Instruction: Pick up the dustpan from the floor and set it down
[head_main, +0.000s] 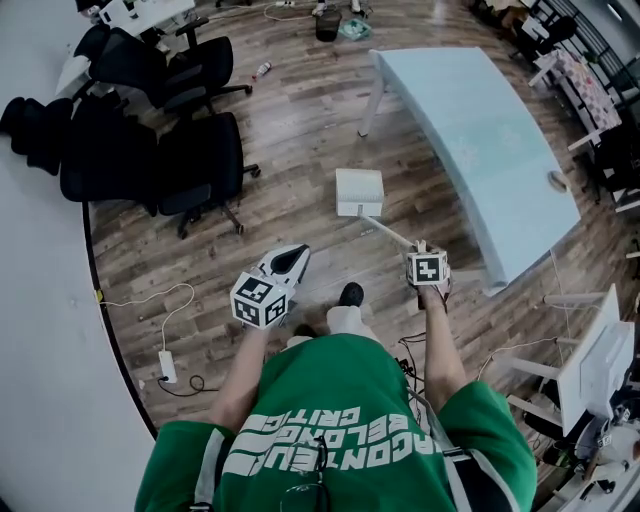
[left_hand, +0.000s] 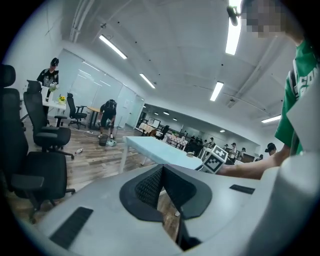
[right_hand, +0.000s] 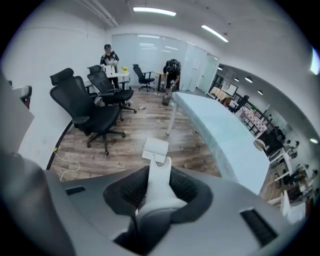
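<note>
Out over the wooden floor (head_main: 300, 130), the white dustpan (head_main: 359, 192) looks lifted on its long handle (head_main: 392, 232), which the right tongs (right_hand: 159, 186) squeeze, part-way shut — so the picking up looks done and only setting it down is left — while the left tongs (left_hand: 161, 172) are closed on nothing.

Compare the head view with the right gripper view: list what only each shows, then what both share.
Head view only: the left gripper, the person's green shirt and a shoe. Right gripper view only: ceiling lights, a person at the far desk, and a close look at the jaws closed on the dustpan handle. Both: the right gripper, dustpan, pale table and black chairs.
</note>
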